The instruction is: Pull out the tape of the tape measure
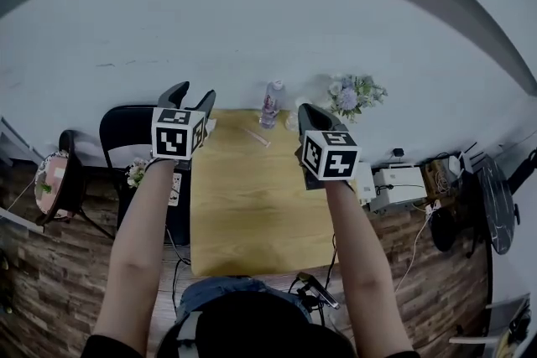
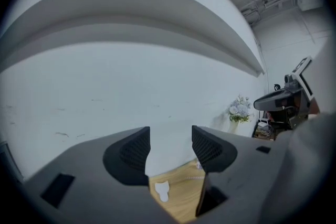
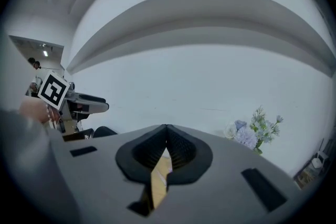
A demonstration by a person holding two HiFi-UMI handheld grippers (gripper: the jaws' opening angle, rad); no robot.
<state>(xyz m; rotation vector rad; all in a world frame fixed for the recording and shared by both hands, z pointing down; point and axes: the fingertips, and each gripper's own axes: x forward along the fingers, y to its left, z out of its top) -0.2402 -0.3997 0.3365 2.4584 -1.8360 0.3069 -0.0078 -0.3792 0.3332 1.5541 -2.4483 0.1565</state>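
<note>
Task prob. not begun: left gripper [image 1: 193, 93] released, right gripper [image 1: 305, 111] clenched empty, both abv table [image 1: 252, 214]; tape measure unheld.

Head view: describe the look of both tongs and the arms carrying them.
The left tongs and right tongs are dark grey moulded plastic, with broad, tapering jaws and mesh-textured pads. Each carries a white cube printed with black square markers. The forearms are bare; dark short sleeves show at the shoulders.

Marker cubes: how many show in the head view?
2: one marker cube on the left tongs, at picture left; the other on the right tongs, at picture right.
</note>
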